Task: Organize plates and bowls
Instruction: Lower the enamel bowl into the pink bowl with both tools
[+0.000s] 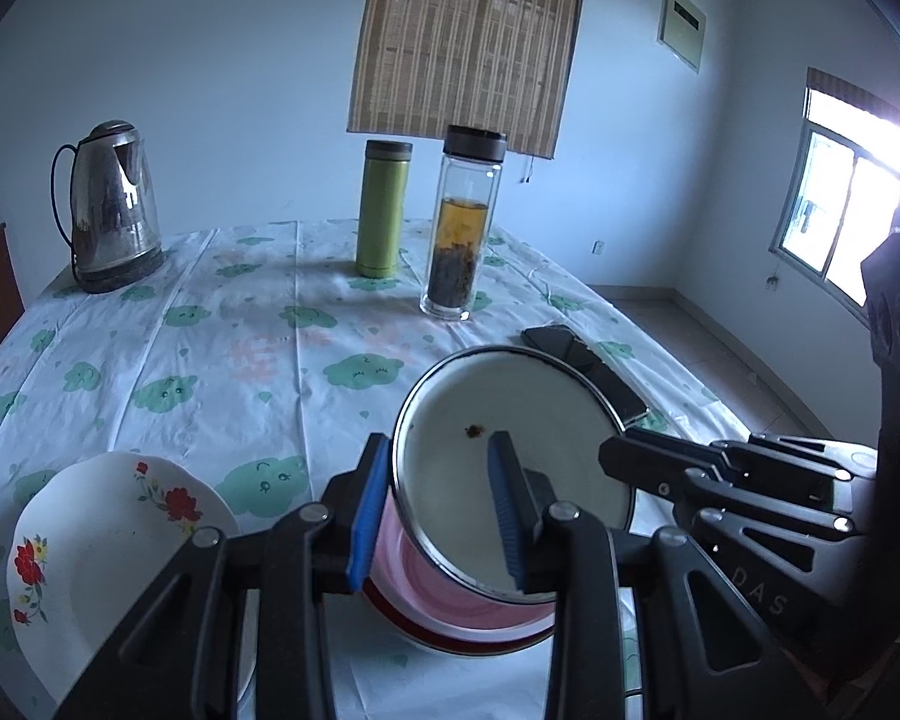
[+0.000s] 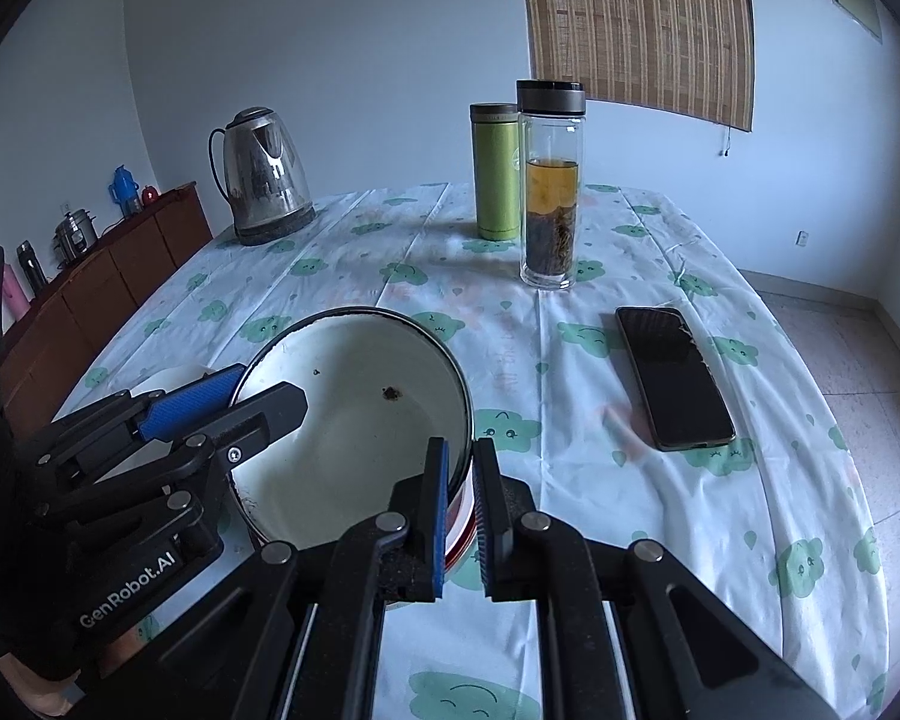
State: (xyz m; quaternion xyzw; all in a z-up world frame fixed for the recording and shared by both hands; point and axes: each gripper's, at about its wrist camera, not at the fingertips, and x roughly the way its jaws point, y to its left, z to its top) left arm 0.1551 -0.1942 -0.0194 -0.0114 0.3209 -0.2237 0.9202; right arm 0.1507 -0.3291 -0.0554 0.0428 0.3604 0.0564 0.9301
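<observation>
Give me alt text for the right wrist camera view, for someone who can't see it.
Two tongs grip opposite rims of a white enamel bowl tilted above a flowered tablecloth: the right tongs nearest, the left tongs at left. Beyond stand a steel kettle, green thermos, glass tea bottle and a phone.

Kettle (image 2: pixel 265 177) far left on table (image 2: pixel 660 516); bottles (image 2: pixel 551 186) behind bowl (image 2: pixel 354 420); phone (image 2: pixel 673 377) right.

dim bluish indoor light, window (image 1: pixel 858 192) glare blown out at right, heavy fisheye warp w/ dark vignette corners
</observation>
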